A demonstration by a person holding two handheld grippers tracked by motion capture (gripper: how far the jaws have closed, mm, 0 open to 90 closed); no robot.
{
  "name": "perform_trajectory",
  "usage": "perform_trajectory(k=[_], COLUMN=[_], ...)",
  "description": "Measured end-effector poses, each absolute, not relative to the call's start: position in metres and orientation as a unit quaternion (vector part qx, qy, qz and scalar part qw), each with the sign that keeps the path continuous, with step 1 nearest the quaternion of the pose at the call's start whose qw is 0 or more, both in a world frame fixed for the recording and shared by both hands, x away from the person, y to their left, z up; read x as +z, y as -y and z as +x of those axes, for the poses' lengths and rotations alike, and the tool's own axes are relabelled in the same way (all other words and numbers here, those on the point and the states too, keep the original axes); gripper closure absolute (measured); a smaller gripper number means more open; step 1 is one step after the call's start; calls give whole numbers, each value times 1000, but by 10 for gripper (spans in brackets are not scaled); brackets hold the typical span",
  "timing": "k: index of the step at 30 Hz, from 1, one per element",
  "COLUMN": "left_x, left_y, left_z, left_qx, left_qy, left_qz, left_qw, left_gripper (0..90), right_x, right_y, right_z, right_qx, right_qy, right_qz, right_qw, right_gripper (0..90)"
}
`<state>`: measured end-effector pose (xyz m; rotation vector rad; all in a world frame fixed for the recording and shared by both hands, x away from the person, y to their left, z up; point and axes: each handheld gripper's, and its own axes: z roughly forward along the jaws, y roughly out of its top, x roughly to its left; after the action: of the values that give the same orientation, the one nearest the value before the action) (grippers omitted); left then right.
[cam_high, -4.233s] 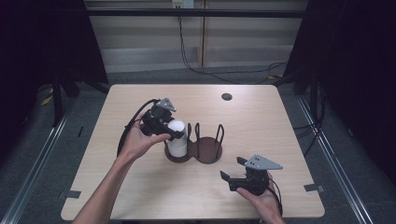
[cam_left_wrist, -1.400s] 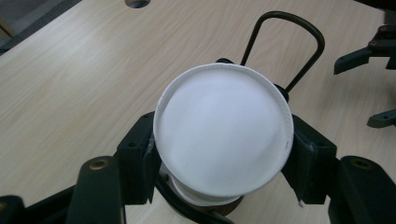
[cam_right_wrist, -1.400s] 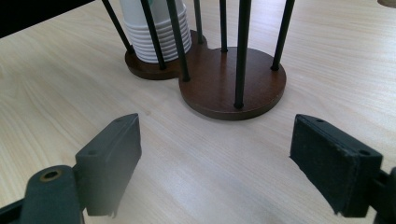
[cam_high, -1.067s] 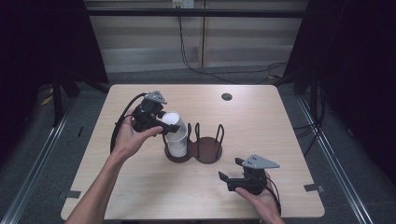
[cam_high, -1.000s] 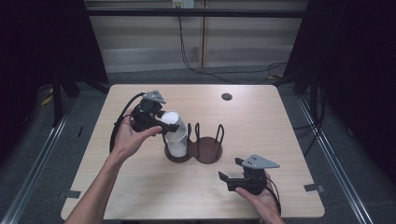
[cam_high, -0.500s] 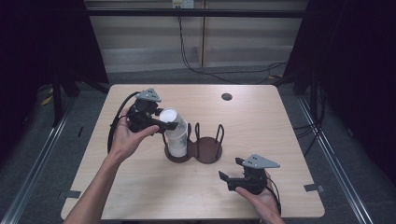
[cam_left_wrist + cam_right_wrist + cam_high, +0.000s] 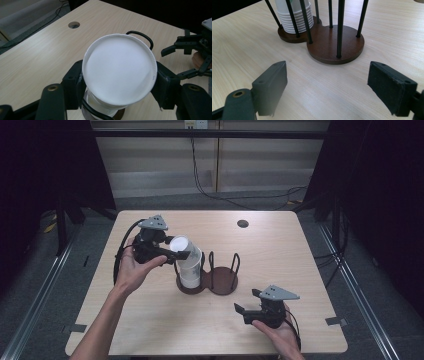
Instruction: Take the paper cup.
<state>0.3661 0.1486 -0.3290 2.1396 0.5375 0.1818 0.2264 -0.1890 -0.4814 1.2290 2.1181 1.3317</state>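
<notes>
On the table (image 7: 150,320), the cup rack (image 7: 220,282) sits ahead of our wide-open, empty right gripper (image 7: 248,302). Our left gripper (image 7: 181,256) pinches the top paper cup (image 7: 119,68), tilted just above the stack (image 7: 190,272). We judge we're peeling it off; next, lift clear.

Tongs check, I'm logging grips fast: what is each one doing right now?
Left tongs: closed on the top paper cup above the stack.
Right tongs: open, holding nothing, facing the wooden holder.
</notes>
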Motion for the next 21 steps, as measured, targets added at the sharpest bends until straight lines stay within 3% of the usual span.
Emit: perform_trajectory(k=[14, 21], left_x=[-317, -318], left_y=[-159, -162], left_z=[354, 347], left_qx=[66, 62], left_qy=[-210, -199], left_qz=[843, 851], left_qw=[491, 482], left_gripper=[368, 367], right_x=[-481, -481], right_y=[189, 190], right_z=[227, 226], right_qx=[469, 471], right_qy=[-748, -747], right_qz=[434, 435], right_qw=[177, 175], right_gripper=[155, 154])
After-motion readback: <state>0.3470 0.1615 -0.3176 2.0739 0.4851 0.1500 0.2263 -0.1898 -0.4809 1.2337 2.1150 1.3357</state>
